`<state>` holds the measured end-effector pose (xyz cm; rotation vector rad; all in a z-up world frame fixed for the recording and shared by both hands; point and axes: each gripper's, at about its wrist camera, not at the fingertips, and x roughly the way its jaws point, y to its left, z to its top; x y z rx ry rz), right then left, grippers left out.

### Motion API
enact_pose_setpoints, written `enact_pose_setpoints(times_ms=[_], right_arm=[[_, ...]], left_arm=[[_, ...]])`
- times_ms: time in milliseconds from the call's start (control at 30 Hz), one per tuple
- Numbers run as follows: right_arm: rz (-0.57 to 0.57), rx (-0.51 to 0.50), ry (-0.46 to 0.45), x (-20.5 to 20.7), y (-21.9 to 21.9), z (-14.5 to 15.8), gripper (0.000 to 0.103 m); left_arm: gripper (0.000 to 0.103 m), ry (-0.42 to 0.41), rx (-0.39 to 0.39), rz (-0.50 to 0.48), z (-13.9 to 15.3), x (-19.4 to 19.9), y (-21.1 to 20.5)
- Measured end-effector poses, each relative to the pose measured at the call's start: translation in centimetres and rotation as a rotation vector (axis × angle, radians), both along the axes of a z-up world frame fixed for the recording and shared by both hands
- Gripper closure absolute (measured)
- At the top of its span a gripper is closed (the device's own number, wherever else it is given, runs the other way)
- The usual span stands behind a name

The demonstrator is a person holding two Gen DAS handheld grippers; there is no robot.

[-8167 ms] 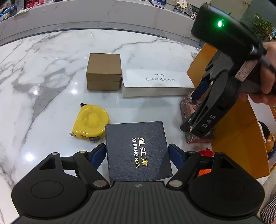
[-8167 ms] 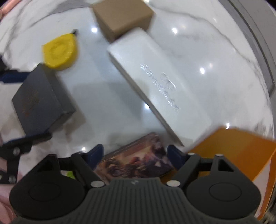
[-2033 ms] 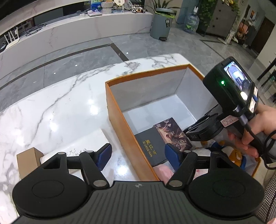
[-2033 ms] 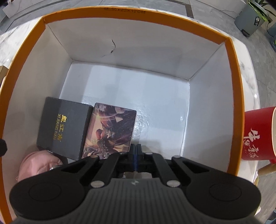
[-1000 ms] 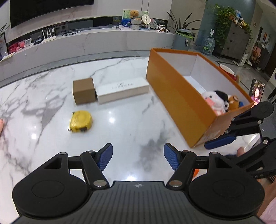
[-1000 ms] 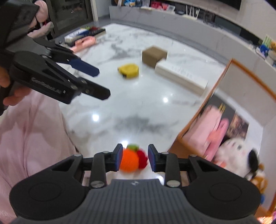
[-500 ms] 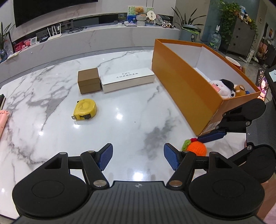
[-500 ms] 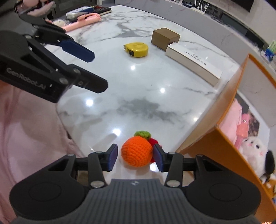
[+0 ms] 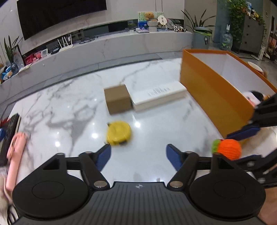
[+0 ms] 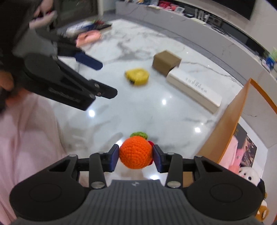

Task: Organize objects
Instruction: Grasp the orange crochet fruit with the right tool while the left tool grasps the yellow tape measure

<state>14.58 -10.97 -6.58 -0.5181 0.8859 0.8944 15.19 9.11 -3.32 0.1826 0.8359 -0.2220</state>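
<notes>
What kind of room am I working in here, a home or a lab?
Most likely a home living room. A big dark television hangs on the wall above a long marble media shelf carrying routers and a teddy bear, with potted plants alongside. The work surface is a glossy marble table.

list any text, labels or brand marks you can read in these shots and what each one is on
None can be read with certainty in either view.
White long box: a line of dark characters on its top, too blurred to read.
Left gripper: pale raised lettering along its arm, smeared by motion, not legible.
Both gripper bodies: a small emblem, no letters.
Picture box inside the orange box: artwork only, no text that can be made out.
</notes>
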Motion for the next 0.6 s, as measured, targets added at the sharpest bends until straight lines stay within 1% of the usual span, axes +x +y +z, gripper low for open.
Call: enact_pose_setpoints(times_ms=[100,167,333,433,533,600], right_arm=[[-0.05,0.047,0.017,1.6,0.1,1.0,0.059],[-0.074,0.064,0.021,2.5,0.1,1.4,0.059],[-0.117,0.073,0.038,4.1,0.6,1.1,0.059],[-0.102,0.073,0.051,4.5,0.9,0.8,0.059],[-0.13,0.079,0.073,5.2,0.9,0.3,0.059],[-0.154,0.092,0.096,5.8,0.6,0.1,0.059]], left_arm=[[0.013,-0.018,0.034,-0.011,-0.4,2.2,0.4],[0.013,-0.002,0.053,-0.021,-1.2,3.7,0.5],[0.013,0.05,0.03,-0.019,-4.0,6.9,0.8],[0.013,0.067,0.047,0.016,-5.4,8.0,1.0],[0.016,0.079,0.037,0.035,-6.2,8.3,1.4],[0.017,0.083,0.037,0.027,-6.4,8.3,1.4]])
